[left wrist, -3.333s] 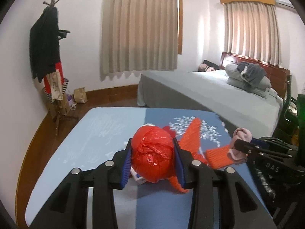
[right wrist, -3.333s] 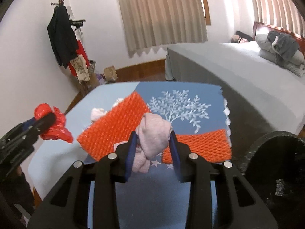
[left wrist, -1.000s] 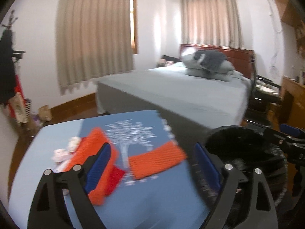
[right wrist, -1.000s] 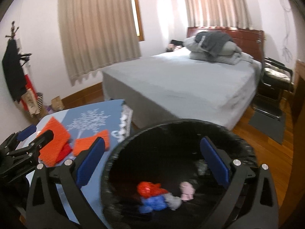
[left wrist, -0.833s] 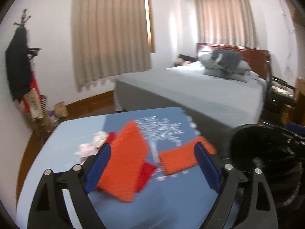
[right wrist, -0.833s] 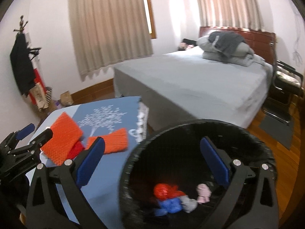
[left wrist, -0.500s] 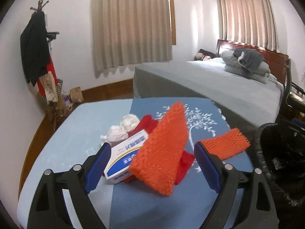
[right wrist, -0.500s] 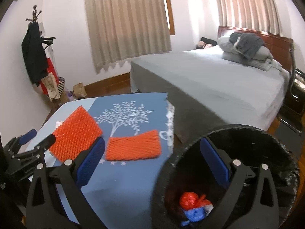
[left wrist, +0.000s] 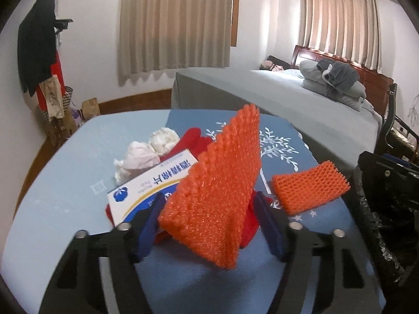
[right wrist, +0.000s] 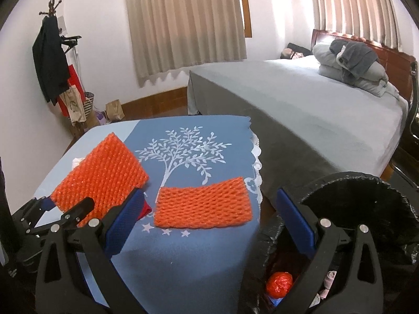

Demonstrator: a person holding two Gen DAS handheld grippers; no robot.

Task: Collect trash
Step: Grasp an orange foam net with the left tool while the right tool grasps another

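Note:
A large orange foam net [left wrist: 217, 191] leans on a white and blue box [left wrist: 149, 183] on the blue table; it also shows in the right wrist view [right wrist: 100, 175]. My left gripper [left wrist: 209, 219] is open, its jaws on either side of this net's lower end. A smaller orange foam net [right wrist: 203, 206] lies flat near the table's right edge, also in the left wrist view [left wrist: 309, 188]. My right gripper [right wrist: 207, 222] is open and empty just in front of it. Two crumpled tissues [left wrist: 146, 149] lie behind the box. The black bin [right wrist: 353, 209] holds a red bag ball [right wrist: 279, 282].
A red cloth piece [left wrist: 193, 138] lies under the box and the large net. A grey bed [right wrist: 301, 104] stands behind the table. A coat stand [right wrist: 52, 60] with clothes and bags is at the far left wall. The bin stands at the table's right edge.
Both grippers let go of the red bag ball and the pink tissue over the bin, then swung back to the table. My left gripper now straddles the large net.

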